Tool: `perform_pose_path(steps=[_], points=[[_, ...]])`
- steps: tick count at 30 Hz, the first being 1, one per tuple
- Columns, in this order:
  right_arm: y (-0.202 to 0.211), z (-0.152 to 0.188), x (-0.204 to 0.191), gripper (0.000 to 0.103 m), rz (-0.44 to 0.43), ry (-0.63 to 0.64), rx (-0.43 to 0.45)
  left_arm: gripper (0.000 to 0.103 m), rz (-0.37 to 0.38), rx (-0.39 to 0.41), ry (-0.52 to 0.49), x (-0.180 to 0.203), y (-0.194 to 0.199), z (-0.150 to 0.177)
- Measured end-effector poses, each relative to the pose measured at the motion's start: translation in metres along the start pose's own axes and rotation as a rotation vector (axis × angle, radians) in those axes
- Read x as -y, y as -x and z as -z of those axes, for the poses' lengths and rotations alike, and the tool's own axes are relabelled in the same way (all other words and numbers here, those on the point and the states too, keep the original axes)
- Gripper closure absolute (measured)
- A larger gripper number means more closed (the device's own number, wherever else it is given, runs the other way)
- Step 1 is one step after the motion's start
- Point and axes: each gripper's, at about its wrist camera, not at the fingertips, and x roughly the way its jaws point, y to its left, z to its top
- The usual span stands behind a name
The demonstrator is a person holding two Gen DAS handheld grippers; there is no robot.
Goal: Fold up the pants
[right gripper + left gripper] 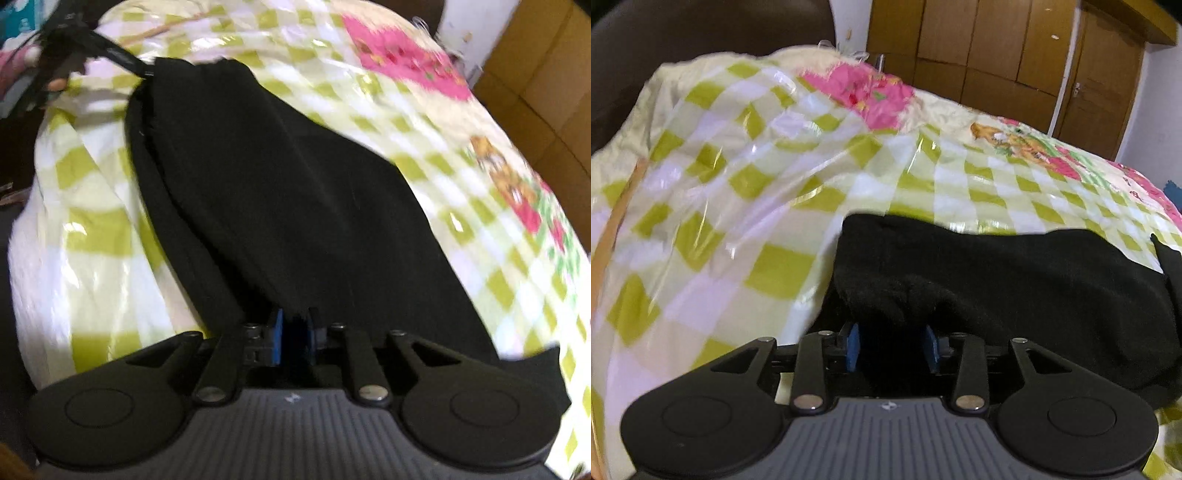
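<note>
Both grippers, left [892,345] and right [295,341], pinch black pants [280,192] lying centre-frame on the checked worktop [746,206]; carry both edges level, keeping cloth taut.

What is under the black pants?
The black pants lie on a shiny green-and-white checked cover that shows all around them. Whatever is right beneath the cloth is hidden. Each end is pinched by a gripper, left and right.

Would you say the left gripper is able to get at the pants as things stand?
Yes, most likely: the left gripper already has a bunch of the black pants between its blue pads, and nothing lies between them on the checked cloth.
</note>
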Motion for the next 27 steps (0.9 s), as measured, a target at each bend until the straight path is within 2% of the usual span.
perform_pose_path(steps=[2,5,8,11,15,17,18,20,23,25,27], points=[[-0.003,-0.014,-0.013,0.086,-0.002,0.034,0.053,0.053,0.002,0.016,-0.011,-0.001,0.004,-0.002],[-0.009,-0.032,-0.034,0.082,-0.063,0.077,0.128,0.052,-0.028,0.009,-0.034,-0.007,0.008,0.003],[-0.028,-0.055,-0.06,0.082,-0.098,0.131,0.206,0.051,-0.052,-0.011,-0.038,-0.012,0.008,0.015],[-0.052,-0.081,-0.086,0.082,-0.116,0.151,0.253,0.051,-0.069,0.002,-0.058,-0.009,0.009,0.022],[-0.077,-0.108,-0.114,0.077,-0.096,0.194,0.283,0.052,-0.096,0.027,-0.112,-0.004,0.008,0.02],[-0.088,-0.119,-0.12,0.083,-0.074,0.209,0.276,0.053,-0.092,0.052,-0.114,-0.004,0.01,0.016],[-0.092,-0.124,-0.122,0.099,-0.06,0.209,0.27,0.055,-0.09,0.071,-0.115,-0.003,0.013,0.012],[-0.089,-0.133,-0.116,0.1,-0.072,0.154,0.261,0.057,-0.095,0.104,-0.122,-0.001,0.02,0.008],[-0.067,-0.142,-0.104,0.1,-0.111,0.042,0.297,0.057,-0.103,0.15,-0.138,-0.001,0.033,0.009],[-0.063,-0.143,-0.106,0.099,-0.129,0.035,0.299,0.054,-0.125,0.122,-0.134,-0.006,0.028,0.018],[-0.078,-0.141,-0.117,0.096,-0.143,0.044,0.266,0.053,-0.137,0.056,-0.103,-0.013,0.017,0.029]])
